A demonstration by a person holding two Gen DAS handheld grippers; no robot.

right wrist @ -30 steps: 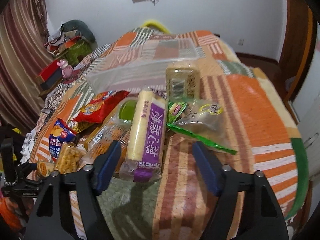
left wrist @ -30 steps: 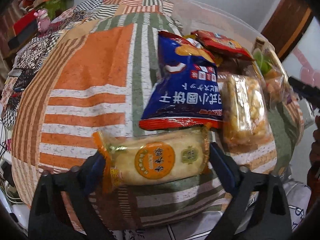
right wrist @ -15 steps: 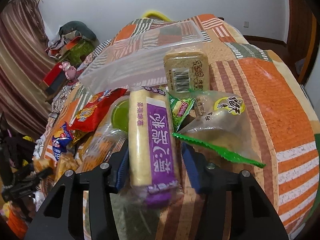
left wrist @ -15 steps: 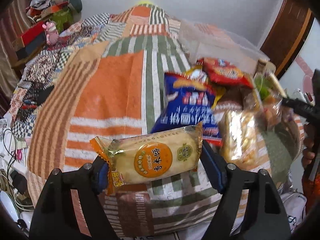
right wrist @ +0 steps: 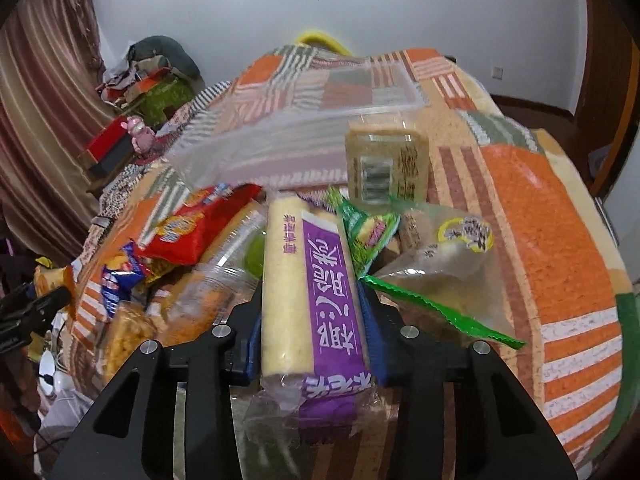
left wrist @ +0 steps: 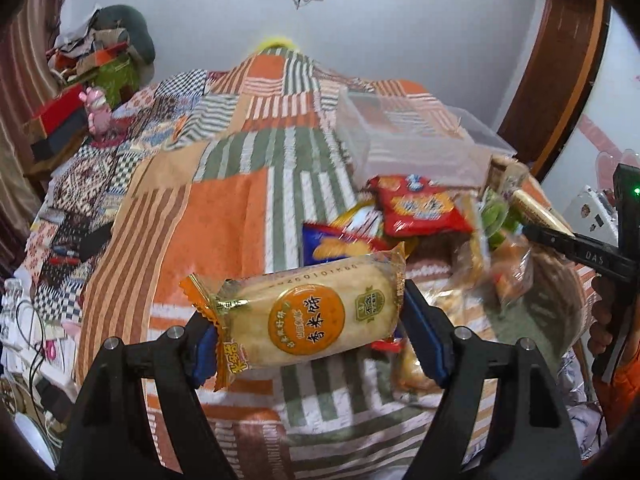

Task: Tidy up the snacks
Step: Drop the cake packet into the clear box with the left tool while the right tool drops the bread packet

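Above the patchwork bedspread [left wrist: 224, 208]: left gripper [left wrist: 308, 320] clamped on rice cracker pack [left wrist: 308, 312], held clear of the snack pile [left wrist: 420, 216]. Right gripper [right wrist: 308, 328] clamped on purple-label cracker roll [right wrist: 312, 280]. Step judged: both picks complete, transfer pending. Next: carry to clear plastic bin [left wrist: 412, 136] behind pile, release inside.

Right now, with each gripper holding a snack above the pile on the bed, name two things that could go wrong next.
1. The left gripper pinches the rice cracker pack by its ends; squeezing might crack the crackers, or the slick wrapper might slip.
2. The right gripper holds the purple pack close to the green-edged bag; lifting it towards the clear container could drag neighbouring snacks along.
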